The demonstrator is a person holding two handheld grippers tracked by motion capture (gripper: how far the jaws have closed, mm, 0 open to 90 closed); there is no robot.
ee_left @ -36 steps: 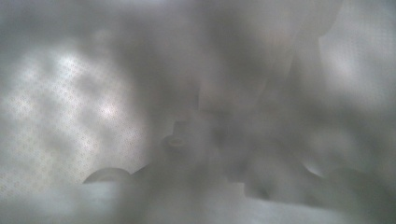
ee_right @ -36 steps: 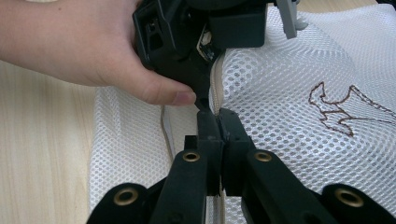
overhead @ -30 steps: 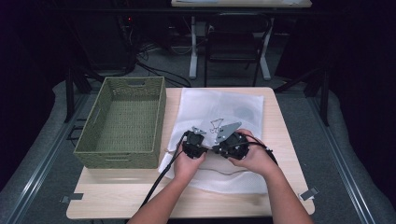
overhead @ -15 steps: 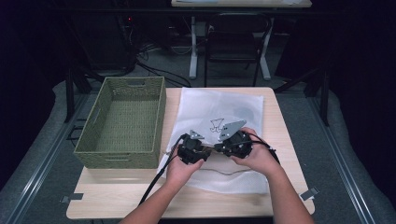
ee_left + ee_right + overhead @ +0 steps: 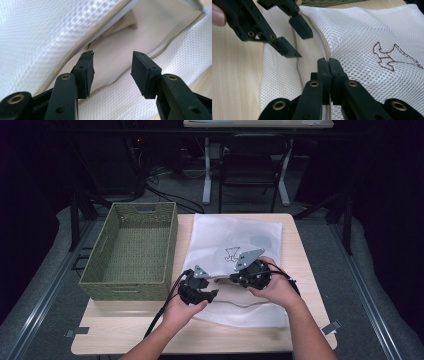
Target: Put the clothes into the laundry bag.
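Note:
A white mesh bag (image 5: 235, 237) with a brown stitched figure (image 5: 392, 56) lies flat on the table. In the right gripper view, my right gripper (image 5: 328, 62) is shut on the upper lip of the bag's zipped mouth (image 5: 322, 42); from above it (image 5: 234, 279) is over the bag's near half. My left gripper (image 5: 112, 72) is open with nothing between its pads, and its jaws have just been opening. It faces the gaping mouth (image 5: 120, 37) of the bag. It (image 5: 300, 42) hovers just left of the right gripper, and from above it (image 5: 212, 295) is at the bag's near left edge.
A green woven basket (image 5: 130, 250), empty, stands on the left half of the wooden table (image 5: 130, 335), right beside the bag. A chair and another table's legs stand beyond the far edge.
My left gripper went from shut to open and drew back toward the near left, away from the right gripper. The right gripper stayed put, still shut on the bag.

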